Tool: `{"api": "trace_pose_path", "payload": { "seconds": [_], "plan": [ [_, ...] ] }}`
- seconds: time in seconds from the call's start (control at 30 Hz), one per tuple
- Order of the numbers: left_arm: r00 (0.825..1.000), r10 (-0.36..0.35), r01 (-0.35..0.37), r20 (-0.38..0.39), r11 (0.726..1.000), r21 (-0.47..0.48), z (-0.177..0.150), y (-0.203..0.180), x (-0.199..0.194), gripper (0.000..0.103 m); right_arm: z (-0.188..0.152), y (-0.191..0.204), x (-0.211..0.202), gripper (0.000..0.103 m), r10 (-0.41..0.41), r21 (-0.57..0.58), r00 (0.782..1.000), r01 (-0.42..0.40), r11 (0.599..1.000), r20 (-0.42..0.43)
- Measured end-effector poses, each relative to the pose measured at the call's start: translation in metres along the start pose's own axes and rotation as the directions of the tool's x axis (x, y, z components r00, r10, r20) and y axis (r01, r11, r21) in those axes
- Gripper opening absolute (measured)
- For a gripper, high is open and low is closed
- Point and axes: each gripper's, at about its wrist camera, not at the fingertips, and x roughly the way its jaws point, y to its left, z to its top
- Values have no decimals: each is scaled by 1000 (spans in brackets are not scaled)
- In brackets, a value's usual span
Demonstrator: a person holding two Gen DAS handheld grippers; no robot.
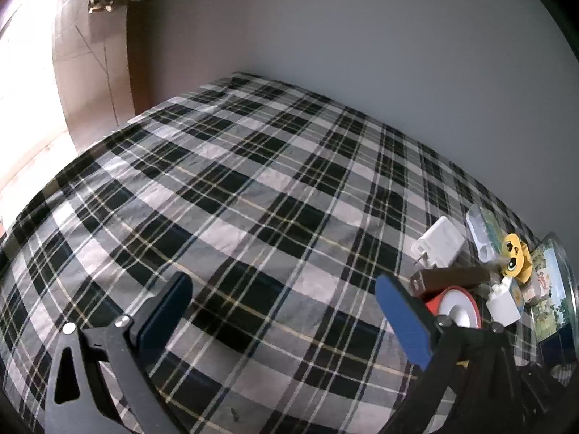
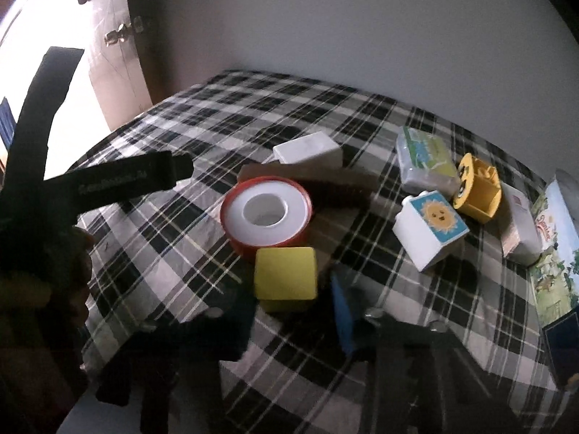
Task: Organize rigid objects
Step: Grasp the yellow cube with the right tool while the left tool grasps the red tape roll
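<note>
A pile of rigid objects lies on the plaid cloth (image 2: 202,137). In the right wrist view I see a red and white tape roll (image 2: 266,213), a yellow block (image 2: 286,278), a brown bar (image 2: 336,184), a white charger (image 2: 307,150), a white sun block (image 2: 429,229), a yellow toy piece (image 2: 477,188) and a clear packet (image 2: 425,161). My right gripper (image 2: 295,311) is open, its jaws either side of the yellow block without closing on it. My left gripper (image 1: 286,307) is open and empty over bare cloth, left of the tape roll (image 1: 457,309) and charger (image 1: 439,242).
A picture box (image 2: 557,249) stands at the right edge of the cloth. A grey wall runs behind the table. A wooden door (image 1: 137,54) with a brass knob is at the back left. The left gripper's black frame (image 2: 119,177) crosses the right wrist view.
</note>
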Motion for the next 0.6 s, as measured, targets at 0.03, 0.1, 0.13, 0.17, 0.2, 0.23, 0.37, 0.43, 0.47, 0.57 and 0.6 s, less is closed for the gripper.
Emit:
{"api": "trace_pose_path", "payload": {
  "seconds": [0.03, 0.1, 0.13, 0.17, 0.2, 0.23, 0.37, 0.43, 0.47, 0.57, 0.6],
  "plan": [
    [1000, -10, 10, 0, 1000, -2, 0, -1, 0, 102, -1, 0, -1, 32, 5, 3, 1000, -5, 1000, 1],
    [999, -33, 33, 6, 999, -1, -1, -2, -2, 102, -2, -3, -4, 32, 14, 17, 1000, -14, 1000, 12],
    [999, -48, 48, 14, 999, 6, -2, -4, -4, 102, -2, -6, -8, 32, 21, 30, 999, -22, 999, 32],
    [998, -62, 61, 24, 998, 19, -2, -7, -6, 102, -3, -11, -15, 32, 25, 42, 998, -28, 999, 65],
    [997, -72, 70, 33, 997, 33, -2, -11, -8, 102, -5, -15, -22, 32, 19, 44, 996, -23, 999, 91],
    [995, -87, 85, 46, 995, 54, -3, -16, -10, 101, -6, -19, -30, 32, -7, 43, 992, 1, 999, 128],
    [989, -135, 124, 55, 978, 168, -10, -44, -17, 101, -9, -40, -57, 32, -138, 72, 952, 123, 990, 272],
    [987, -154, 142, 41, 965, 222, -15, -61, -18, 101, -11, -49, -65, 32, -214, 86, 925, 196, 977, 315],
    [986, -163, 152, 26, 958, 244, -17, -71, -17, 101, -12, -54, -68, 32, -240, 91, 914, 222, 971, 328],
    [987, -159, 155, -8, 948, 279, -22, -92, -13, 101, -12, -69, -72, 32, -268, 110, 901, 245, 963, 342],
    [990, -140, 138, -13, 948, 285, -24, -99, -10, 100, -14, -74, -75, 32, -276, 118, 897, 250, 961, 346]
  ]
}}
